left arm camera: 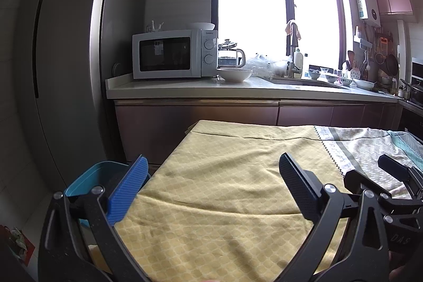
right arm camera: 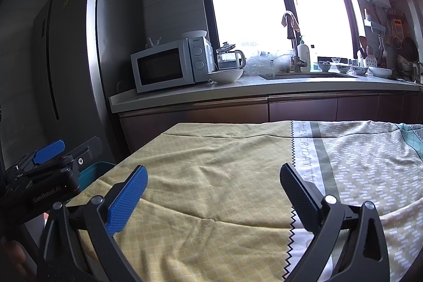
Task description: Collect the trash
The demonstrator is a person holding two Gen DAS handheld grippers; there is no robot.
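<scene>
Bin (left arm camera: 87,176) beside table's left edge | left gripper (left arm camera: 211,184) fingers spread | right gripper (right arm camera: 212,192) fingers spread

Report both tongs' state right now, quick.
Left tongs: open, holding nothing, above the yellow cloth.
Right tongs: open, holding nothing, above the same cloth.

Left gripper (left arm camera: 214,179), fingers spread wide, hovers over a yellow patterned cloth (left arm camera: 224,202); a blue plastic bin (left arm camera: 87,181) sits just left of it
</scene>
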